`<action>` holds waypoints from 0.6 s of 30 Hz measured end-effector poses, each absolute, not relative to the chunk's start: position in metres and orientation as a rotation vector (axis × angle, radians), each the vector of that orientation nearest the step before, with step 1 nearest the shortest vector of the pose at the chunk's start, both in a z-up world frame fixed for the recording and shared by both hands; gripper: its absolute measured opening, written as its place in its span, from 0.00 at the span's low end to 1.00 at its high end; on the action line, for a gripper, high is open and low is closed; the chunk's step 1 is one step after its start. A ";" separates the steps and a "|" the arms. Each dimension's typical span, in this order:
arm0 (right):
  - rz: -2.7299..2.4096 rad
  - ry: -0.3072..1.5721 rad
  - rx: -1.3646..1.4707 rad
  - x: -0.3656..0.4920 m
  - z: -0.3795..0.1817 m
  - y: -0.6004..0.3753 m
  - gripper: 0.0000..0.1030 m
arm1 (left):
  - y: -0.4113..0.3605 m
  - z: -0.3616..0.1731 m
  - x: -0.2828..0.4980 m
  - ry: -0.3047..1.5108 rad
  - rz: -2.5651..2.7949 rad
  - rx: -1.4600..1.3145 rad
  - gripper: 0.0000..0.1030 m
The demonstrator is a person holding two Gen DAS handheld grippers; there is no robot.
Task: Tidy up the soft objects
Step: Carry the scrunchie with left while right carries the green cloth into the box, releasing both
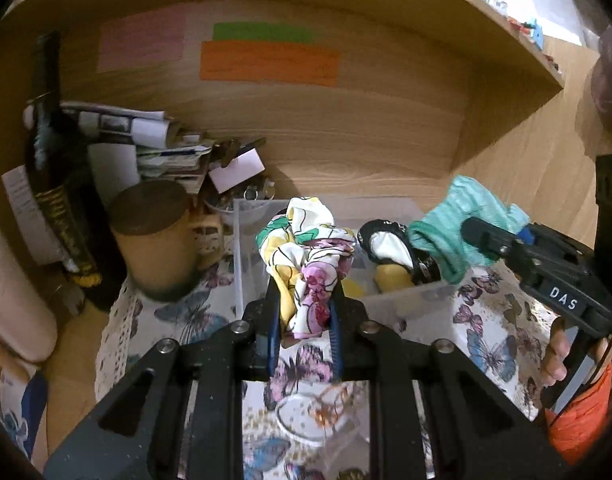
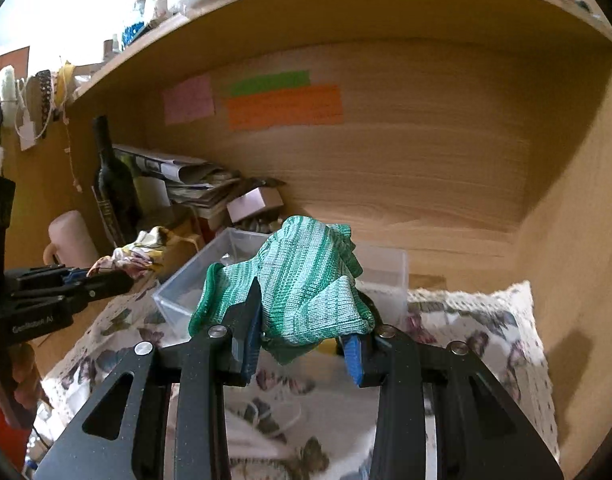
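My left gripper (image 1: 303, 300) is shut on a flowered cloth (image 1: 306, 248) and holds it over the near edge of a clear plastic box (image 1: 406, 292). The box holds a black and white soft item (image 1: 388, 246) and something yellow (image 1: 392, 276). My right gripper (image 2: 306, 320) is shut on a green striped knit cloth (image 2: 301, 280) just above the box (image 2: 193, 276). In the left wrist view the right gripper (image 1: 486, 240) holds that green cloth (image 1: 450, 220) over the box's right end. The left gripper (image 2: 105, 280) with the flowered cloth (image 2: 141, 256) shows at left in the right wrist view.
The box stands on a butterfly-print cloth (image 1: 494, 340) inside a wooden shelf bay. At the left are a dark bottle (image 1: 53, 168), a cardboard tube (image 1: 153, 236), a paper stack (image 1: 157, 148) and a pale roll (image 1: 9, 300). Coloured notes (image 1: 265, 60) stick on the back wall.
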State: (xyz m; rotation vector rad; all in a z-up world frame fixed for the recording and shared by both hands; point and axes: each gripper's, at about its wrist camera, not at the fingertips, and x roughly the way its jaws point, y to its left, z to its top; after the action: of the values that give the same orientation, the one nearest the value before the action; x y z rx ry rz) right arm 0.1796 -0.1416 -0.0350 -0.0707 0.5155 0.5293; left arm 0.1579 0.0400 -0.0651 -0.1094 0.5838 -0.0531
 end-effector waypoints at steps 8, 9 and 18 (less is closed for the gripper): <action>0.544 0.585 -0.168 0.219 -0.050 -0.102 0.30 | 0.037 -0.085 0.210 0.662 -0.071 -0.085 0.19; 0.549 0.598 -0.176 0.224 -0.052 -0.098 0.30 | 0.037 -0.089 0.216 0.675 -0.072 -0.084 0.19; 0.528 0.725 -0.204 0.260 -0.090 -0.086 0.30 | 0.036 -0.120 0.252 0.766 -0.067 -0.071 0.19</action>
State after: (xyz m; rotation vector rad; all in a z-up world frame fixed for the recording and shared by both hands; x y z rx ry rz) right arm 0.2595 -0.0862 -0.0900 -0.2042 0.7251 0.5280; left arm 0.2524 0.0356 -0.1199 -0.0711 0.7660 -0.0674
